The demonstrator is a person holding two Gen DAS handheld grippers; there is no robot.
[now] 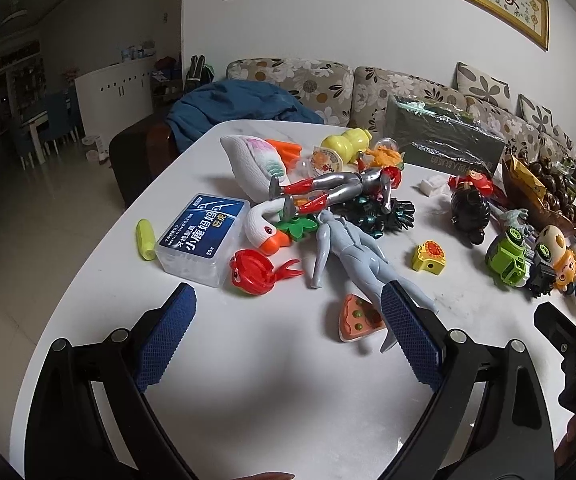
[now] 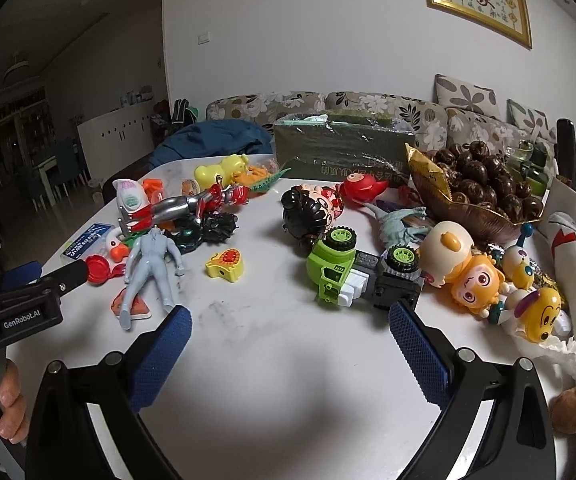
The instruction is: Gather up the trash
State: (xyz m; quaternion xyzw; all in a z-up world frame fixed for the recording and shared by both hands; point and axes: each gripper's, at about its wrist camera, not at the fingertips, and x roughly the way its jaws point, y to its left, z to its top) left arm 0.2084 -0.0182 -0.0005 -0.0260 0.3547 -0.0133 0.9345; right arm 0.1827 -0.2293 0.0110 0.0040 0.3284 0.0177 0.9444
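Toys cover a white table [image 1: 248, 360]. A crumpled white tissue [image 1: 432, 185] lies at the far side, in front of a dark green box [image 1: 444, 140]. In the right wrist view another crumpled white paper [image 2: 566, 354] sits at the right edge under yellow cartoon figures [image 2: 536, 316]. My left gripper [image 1: 288, 296] is open above bare tabletop, its right finger [image 1: 408, 332] over a grey action figure [image 1: 352, 256] and a pizza-slice toy [image 1: 356, 318]. My right gripper [image 2: 290, 314] is open and empty, just short of a green toy truck [image 2: 340, 272].
A blue-lidded dental floss box [image 1: 200, 236], a goose toy [image 1: 260, 168], a red crab toy [image 1: 254, 272] and a silver-red figure [image 1: 328, 188] crowd the left. A bowl of dark round fruit [image 2: 480, 184] stands at the right. A floral sofa [image 2: 388, 112] lies behind.
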